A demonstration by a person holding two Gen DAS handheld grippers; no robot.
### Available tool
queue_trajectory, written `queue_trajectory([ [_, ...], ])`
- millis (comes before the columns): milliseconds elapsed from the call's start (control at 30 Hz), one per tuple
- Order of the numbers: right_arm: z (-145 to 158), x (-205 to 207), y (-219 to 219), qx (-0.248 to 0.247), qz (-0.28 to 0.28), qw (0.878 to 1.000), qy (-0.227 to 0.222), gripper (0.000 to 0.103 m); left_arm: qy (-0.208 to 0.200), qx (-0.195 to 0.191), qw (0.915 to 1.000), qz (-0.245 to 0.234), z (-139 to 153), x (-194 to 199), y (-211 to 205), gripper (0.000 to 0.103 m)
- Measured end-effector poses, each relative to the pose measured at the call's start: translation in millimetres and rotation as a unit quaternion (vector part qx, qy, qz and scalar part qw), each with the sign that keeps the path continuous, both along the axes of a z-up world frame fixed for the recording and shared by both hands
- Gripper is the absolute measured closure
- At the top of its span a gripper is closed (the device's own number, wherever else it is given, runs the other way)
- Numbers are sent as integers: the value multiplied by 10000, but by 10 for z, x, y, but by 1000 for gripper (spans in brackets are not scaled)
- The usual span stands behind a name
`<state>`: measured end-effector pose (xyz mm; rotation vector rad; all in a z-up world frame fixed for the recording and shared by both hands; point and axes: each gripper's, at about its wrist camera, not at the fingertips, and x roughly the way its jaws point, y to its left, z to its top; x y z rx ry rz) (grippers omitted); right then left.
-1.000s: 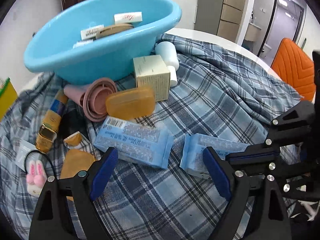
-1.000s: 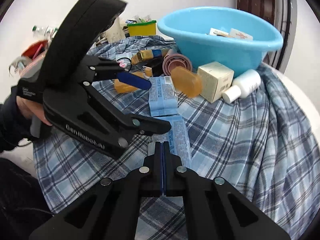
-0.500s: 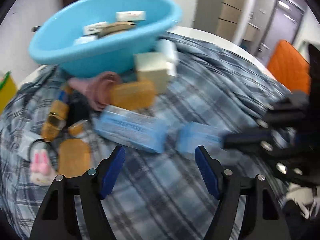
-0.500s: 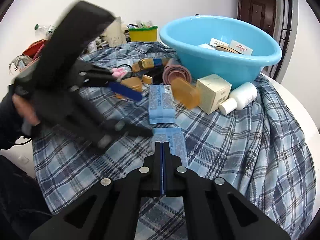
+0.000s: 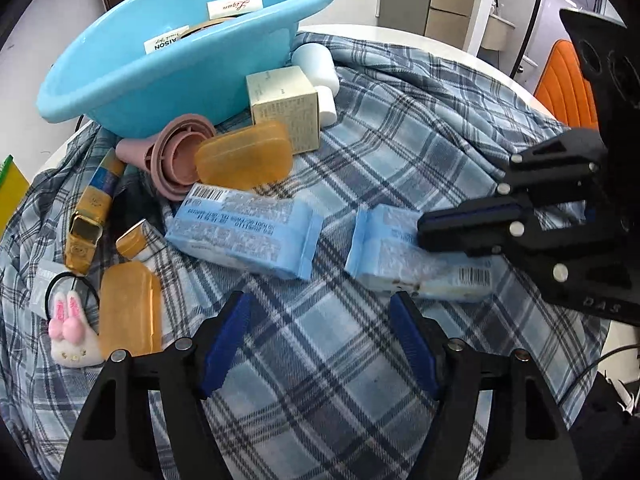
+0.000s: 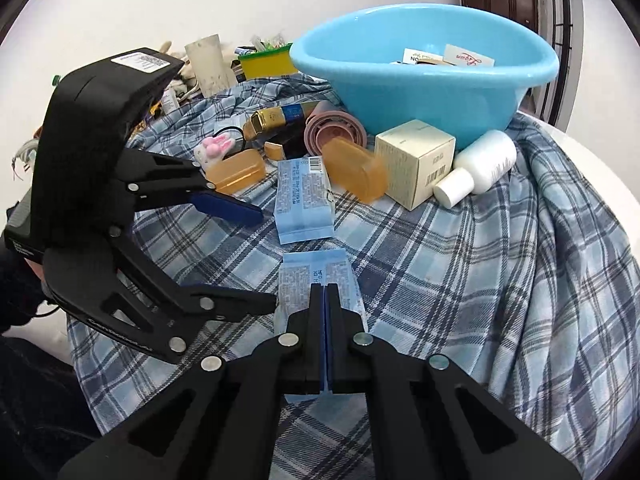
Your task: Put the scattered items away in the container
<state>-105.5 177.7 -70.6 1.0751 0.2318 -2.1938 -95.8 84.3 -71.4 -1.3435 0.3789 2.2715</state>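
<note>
A blue basin [image 5: 120, 92] [image 6: 400, 92] holds a few small boxes at the back of the plaid cloth. Two blue tissue packs lie in front: the far pack [image 5: 244, 232] [image 6: 304, 200] and the near pack [image 5: 392, 252] [image 6: 320, 276]. My right gripper [image 6: 325, 300] [image 5: 432, 226] is shut, its tips over the near pack; whether it pinches the wrapper I cannot tell. My left gripper [image 5: 320, 316] [image 6: 256, 256] is open and empty, just short of both packs.
By the basin lie an orange soap case [image 5: 244, 156], a cream box [image 5: 284, 104], a white bottle [image 5: 316, 68], a pink collapsible cup [image 5: 176, 160], a gold tube [image 5: 92, 216], another orange case [image 5: 128, 312] and a bunny hair tie [image 5: 70, 328]. An orange chair [image 5: 564, 88] stands right.
My left gripper has drawn back from the packs, so its fingers now sit short of them. The right gripper stays shut over the near pack.
</note>
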Motion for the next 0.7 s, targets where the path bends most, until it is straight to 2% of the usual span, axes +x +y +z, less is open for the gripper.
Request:
queue_trajectory([
  [167,-3,-22,-54,26,95,10000,-14,103,7,20,10000,18,-13,-37,21,28],
  [367,108,54,-30,168,87,9992,339,103,-107,82,9999,-79,20,53,-23,28],
  [567,28,44,-30,302,36,9993,212,103,-73,69,9999,-122,-2,48,76,28],
  [700,22,42,-12,142,40,9998,98,103,-77,103,9999,-57,-2,17,76,28],
])
